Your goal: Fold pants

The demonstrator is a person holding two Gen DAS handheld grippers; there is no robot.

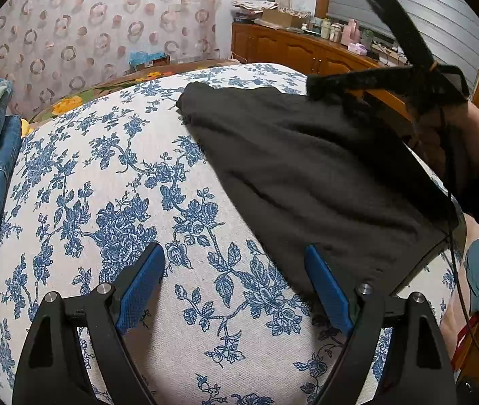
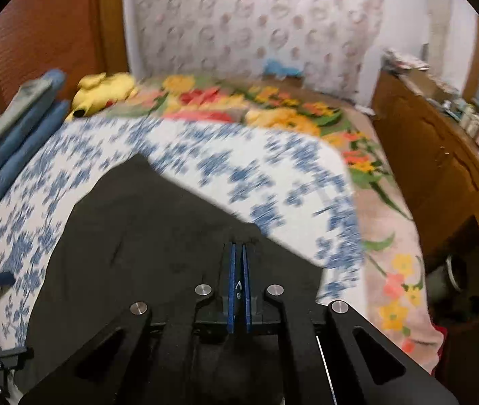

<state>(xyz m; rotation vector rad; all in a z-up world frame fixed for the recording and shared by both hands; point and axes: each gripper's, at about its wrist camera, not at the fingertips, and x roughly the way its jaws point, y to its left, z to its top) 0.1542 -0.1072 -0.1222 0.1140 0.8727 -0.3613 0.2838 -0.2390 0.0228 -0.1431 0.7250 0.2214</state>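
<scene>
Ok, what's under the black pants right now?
The black pants lie on the blue-flowered sheet, which shows all around them. What sits beneath the pants themselves is covered.

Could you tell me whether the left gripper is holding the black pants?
No, the left gripper stands open over the floral sheet, beside the black pants.

Light: soft, even indoor light in both views; no hard glare.
Shadows: faint, only a thin dark edge under the pants (image 1: 307,168) on the sheet (image 1: 104,168).
Left view sharpness: sheet print crisp; the right gripper (image 1: 388,81) at upper right is smeared.
Right view sharpness: motion blur over the sheet (image 2: 239,168), blanket (image 2: 273,108) and curtain (image 2: 256,27); the pads (image 2: 231,290) stay sharp.
Dark detail: pants (image 2: 138,236) read nearly flat black, few folds visible.
Distortion: strong fisheye bulge; black corners; the cabinet (image 1: 290,47) bends.
</scene>
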